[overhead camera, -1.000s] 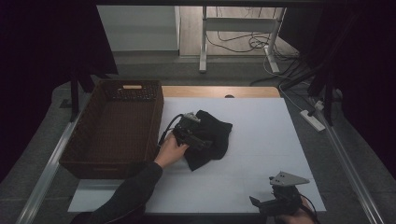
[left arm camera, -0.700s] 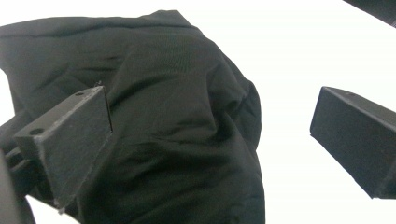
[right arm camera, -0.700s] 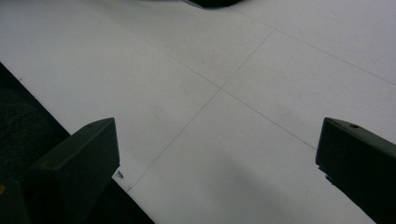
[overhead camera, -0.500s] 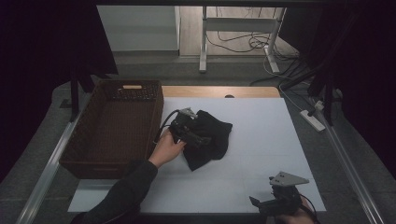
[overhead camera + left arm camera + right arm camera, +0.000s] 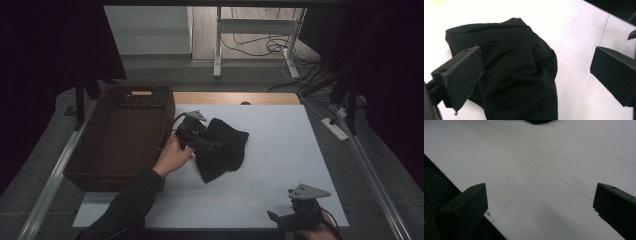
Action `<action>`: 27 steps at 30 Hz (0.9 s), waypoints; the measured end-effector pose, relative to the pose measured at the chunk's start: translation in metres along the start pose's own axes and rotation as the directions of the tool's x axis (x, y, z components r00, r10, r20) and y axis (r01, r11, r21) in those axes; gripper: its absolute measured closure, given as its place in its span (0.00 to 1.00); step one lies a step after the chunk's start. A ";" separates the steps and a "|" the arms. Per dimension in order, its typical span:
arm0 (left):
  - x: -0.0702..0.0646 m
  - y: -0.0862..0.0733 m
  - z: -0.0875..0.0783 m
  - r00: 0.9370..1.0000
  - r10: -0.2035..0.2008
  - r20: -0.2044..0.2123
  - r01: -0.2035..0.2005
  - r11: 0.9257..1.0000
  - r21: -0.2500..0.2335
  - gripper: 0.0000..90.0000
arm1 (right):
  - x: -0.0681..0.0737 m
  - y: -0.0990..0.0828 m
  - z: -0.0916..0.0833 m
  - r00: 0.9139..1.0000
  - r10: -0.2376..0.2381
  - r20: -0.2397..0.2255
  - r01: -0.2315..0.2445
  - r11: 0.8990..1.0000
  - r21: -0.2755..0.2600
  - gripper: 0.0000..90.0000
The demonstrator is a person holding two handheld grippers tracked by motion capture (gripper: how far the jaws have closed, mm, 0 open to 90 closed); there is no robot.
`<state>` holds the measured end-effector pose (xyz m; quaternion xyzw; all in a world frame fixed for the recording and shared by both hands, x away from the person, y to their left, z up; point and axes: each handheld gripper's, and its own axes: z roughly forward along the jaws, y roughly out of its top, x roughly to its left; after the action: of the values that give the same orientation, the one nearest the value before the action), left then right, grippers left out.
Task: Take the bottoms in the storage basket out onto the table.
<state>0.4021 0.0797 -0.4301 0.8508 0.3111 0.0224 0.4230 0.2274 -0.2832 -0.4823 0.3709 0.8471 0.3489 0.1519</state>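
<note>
A crumpled black cloth (image 5: 225, 147) lies on the white table (image 5: 285, 145), just right of the basket. My left gripper (image 5: 212, 146) hangs over the cloth's left part, held by a hand (image 5: 172, 156). In the left gripper view the jaws stand wide apart, the left gripper (image 5: 536, 62) is open, and the cloth (image 5: 519, 75) spreads beneath and between them, not pinched. My right gripper (image 5: 274, 218) rests at the table's near right edge. In the right gripper view this gripper (image 5: 540, 195) is open over bare white surface.
A dark brown wicker basket (image 5: 120, 135) stands at the table's left side, close to the left hand. A wooden strip (image 5: 235, 97) runs along the far edge. Cables and a metal stand (image 5: 217, 45) lie on the floor beyond.
The left hand and its gripper have shifted slightly left over the cloth. The cloth and the right gripper have stayed put.
</note>
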 end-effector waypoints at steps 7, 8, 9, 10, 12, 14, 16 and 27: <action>0.005 -0.001 -0.016 1.000 -0.010 -0.021 0.010 1.000 -0.008 0.00 | 0.000 0.000 0.000 1.000 0.001 -0.001 -0.001 1.000 0.001 0.00; 0.006 -0.001 -0.018 1.000 -0.017 -0.019 0.017 1.000 -0.009 0.00 | 0.000 0.000 0.000 1.000 0.001 -0.001 -0.001 1.000 0.001 0.00; 0.006 -0.001 -0.020 1.000 -0.022 -0.019 0.022 1.000 -0.006 0.00 | 0.000 0.000 0.000 1.000 0.001 -0.002 -0.001 1.000 0.001 0.00; 0.007 -0.002 -0.022 1.000 -0.021 -0.021 0.021 1.000 -0.007 0.00 | 0.000 0.000 0.000 1.000 0.001 -0.001 -0.001 1.000 0.001 0.00; 0.007 -0.002 -0.026 0.999 -0.019 -0.030 0.019 1.000 -0.010 0.00 | 0.000 0.000 0.000 1.000 0.000 -0.001 0.000 1.000 0.002 0.00; 0.007 -0.003 -0.030 0.999 -0.021 -0.032 0.020 1.000 -0.014 0.00 | 0.000 0.000 0.000 1.000 0.000 -0.001 0.000 1.000 0.002 0.00; 0.008 -0.002 -0.036 0.999 -0.018 -0.038 0.017 1.000 -0.019 0.00 | 0.000 0.000 0.000 1.000 -0.001 -0.001 0.001 1.000 0.001 0.00; 0.015 -0.012 -0.057 0.998 -0.050 -0.036 0.049 0.999 -0.019 0.00 | 0.000 0.000 0.000 1.000 0.000 0.000 0.000 1.000 0.003 0.00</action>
<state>0.3913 0.1337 -0.4058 0.8385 0.3395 0.0303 0.4251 0.2277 -0.2828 -0.4824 0.3711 0.8476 0.3479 0.1512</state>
